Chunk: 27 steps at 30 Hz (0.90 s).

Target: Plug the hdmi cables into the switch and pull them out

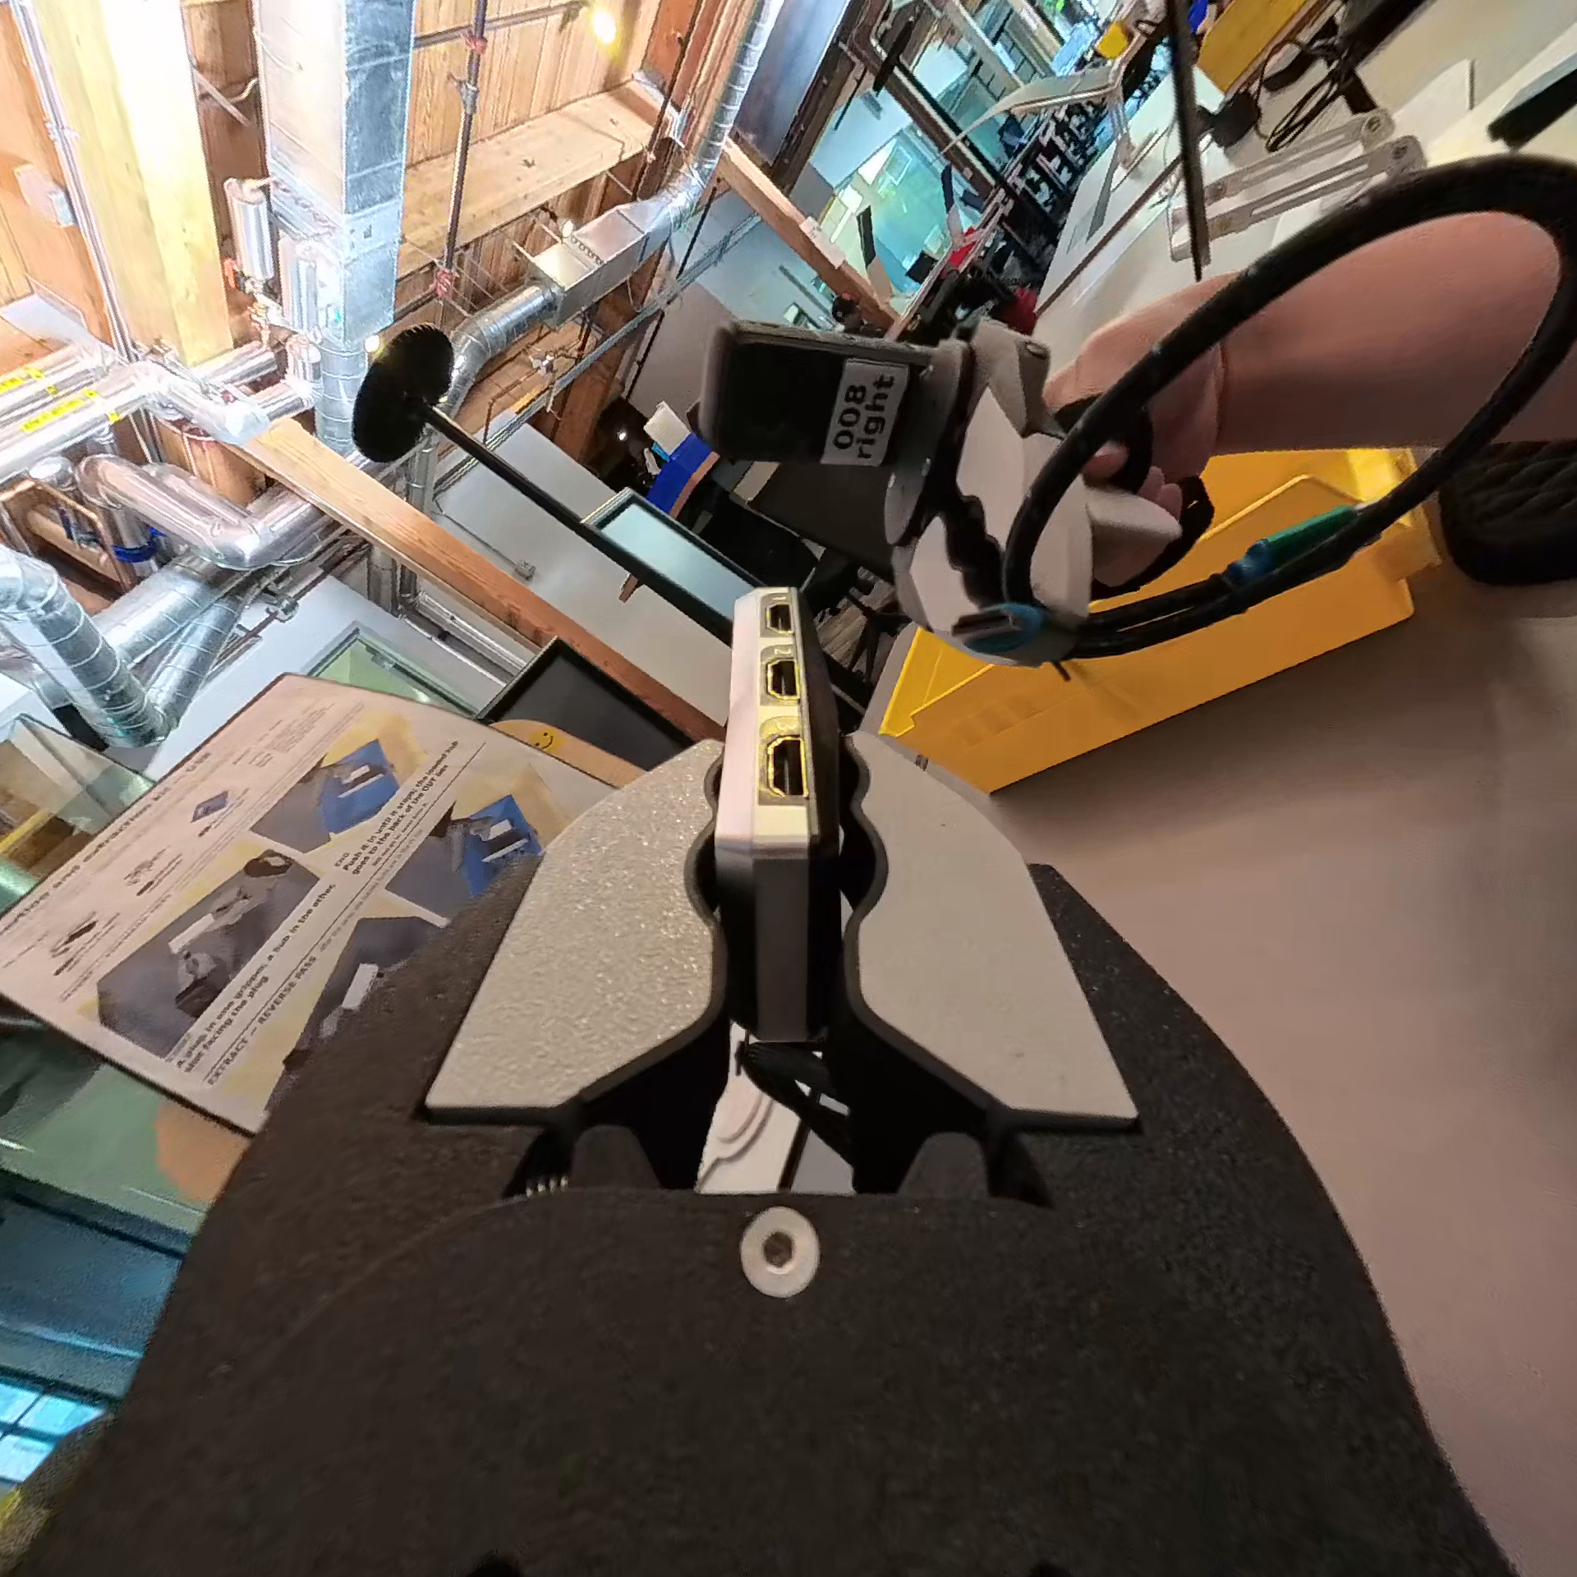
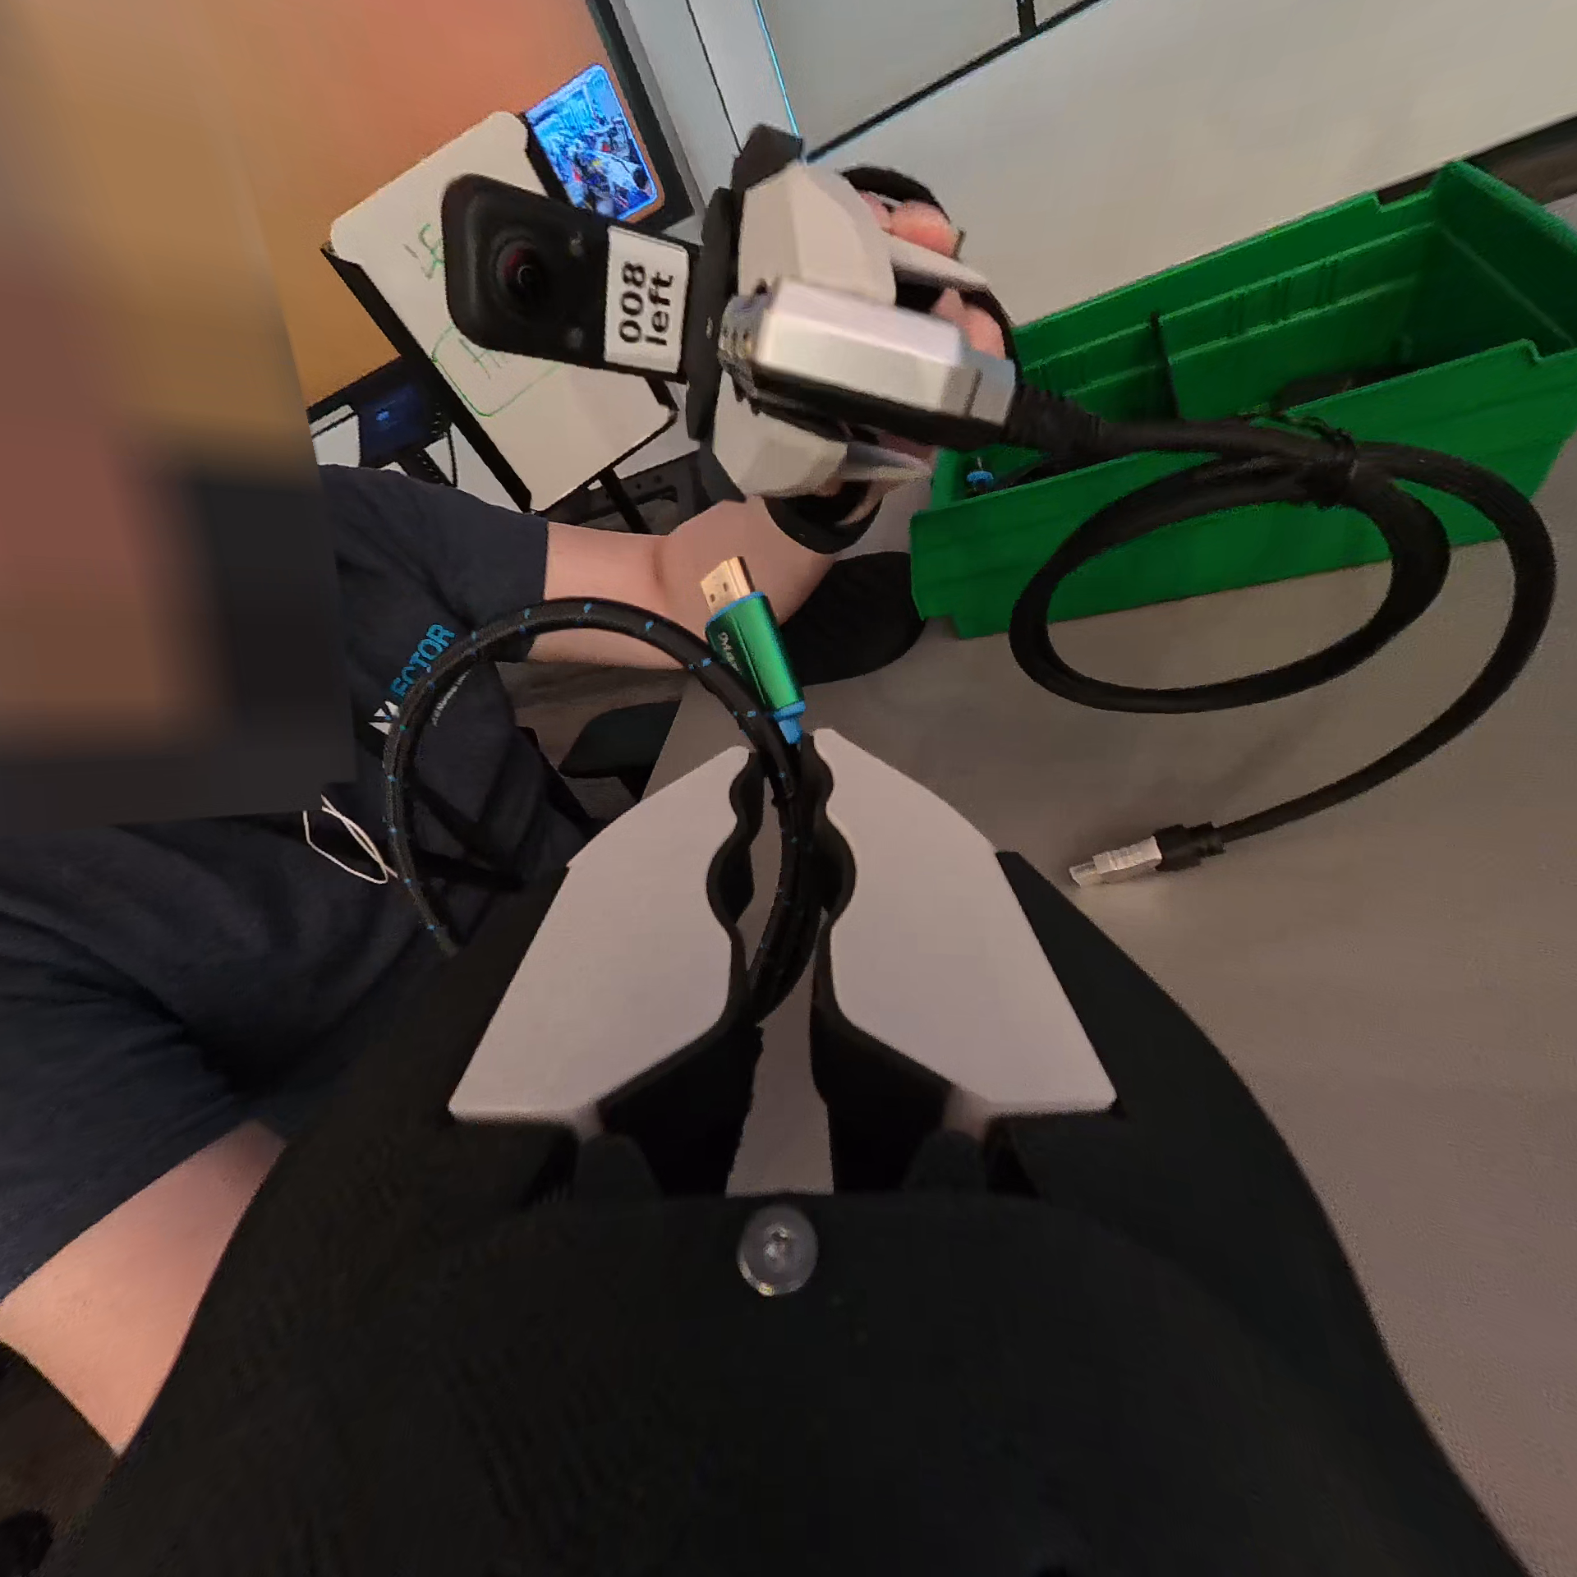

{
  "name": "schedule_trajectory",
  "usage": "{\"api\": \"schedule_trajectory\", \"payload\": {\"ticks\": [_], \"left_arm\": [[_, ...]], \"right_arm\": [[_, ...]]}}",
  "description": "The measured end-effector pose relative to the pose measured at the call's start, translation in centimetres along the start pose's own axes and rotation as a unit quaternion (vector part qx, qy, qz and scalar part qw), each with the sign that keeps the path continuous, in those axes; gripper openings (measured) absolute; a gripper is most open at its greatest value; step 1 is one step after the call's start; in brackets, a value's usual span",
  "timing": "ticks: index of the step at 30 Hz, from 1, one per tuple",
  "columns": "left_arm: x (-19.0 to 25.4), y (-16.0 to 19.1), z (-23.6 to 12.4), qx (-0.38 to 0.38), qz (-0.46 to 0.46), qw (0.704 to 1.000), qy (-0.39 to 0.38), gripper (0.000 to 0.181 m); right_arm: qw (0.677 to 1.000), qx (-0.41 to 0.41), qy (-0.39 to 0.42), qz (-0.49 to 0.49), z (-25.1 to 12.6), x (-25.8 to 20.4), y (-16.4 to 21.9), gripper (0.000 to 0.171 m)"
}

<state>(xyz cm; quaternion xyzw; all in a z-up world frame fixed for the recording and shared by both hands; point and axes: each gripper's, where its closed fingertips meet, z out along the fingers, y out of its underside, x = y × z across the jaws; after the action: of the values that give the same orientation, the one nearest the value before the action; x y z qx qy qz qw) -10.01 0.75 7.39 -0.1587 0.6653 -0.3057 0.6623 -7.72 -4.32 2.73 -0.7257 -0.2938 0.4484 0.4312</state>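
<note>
1. Timber ceiling beams (image 1: 478, 555) run beside silver ventilation ducts (image 1: 213, 520), with a lamp (image 1: 603, 26) lit among them.
2. A grey bench (image 2: 1237, 981) carries a green bin (image 2: 1280, 444) and a yellow bin (image 1: 1109, 683).
3. A whiteboard (image 2: 512, 410) stands on an easel before a pale wall (image 2: 1109, 111).

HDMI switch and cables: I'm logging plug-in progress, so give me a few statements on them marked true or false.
1. The left tool clamps the switch. True.
2. A plug sits in one of the three facing ports. False: all three are empty.
3. The right tool grips the green plug by its shell. False: it pinches the braided cable just behind.
4. A green bin stands on the table. True.
</note>
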Motion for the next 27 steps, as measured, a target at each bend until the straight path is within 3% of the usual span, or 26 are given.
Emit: {"api": "schedule_trajectory", "payload": {"ticks": [5,16,20,27], "left_arm": [[-1.0,0.7,-0.8,-0.01,0.008,1.0,-0.003,0.022],[-2.1,1.5,-1.6,-0.023,0.018,0.999,-0.013,0.023],[-2.5,1.9,-1.7,-0.033,0.017,0.999,-0.019,0.023],[-2.7,2.2,-1.8,-0.04,0.016,0.999,-0.02,0.023]], "right_arm": [[0.987,-0.099,0.105,0.069,0.3,4.5,4.0,0.009],[0.923,-0.235,0.189,0.238,3.5,12.3,12.7,0.009],[0.927,-0.215,0.227,0.206,4.4,14.6,12.6,0.009],[0.933,-0.239,0.269,0.006,5.7,15.9,12.5,0.018]]}}
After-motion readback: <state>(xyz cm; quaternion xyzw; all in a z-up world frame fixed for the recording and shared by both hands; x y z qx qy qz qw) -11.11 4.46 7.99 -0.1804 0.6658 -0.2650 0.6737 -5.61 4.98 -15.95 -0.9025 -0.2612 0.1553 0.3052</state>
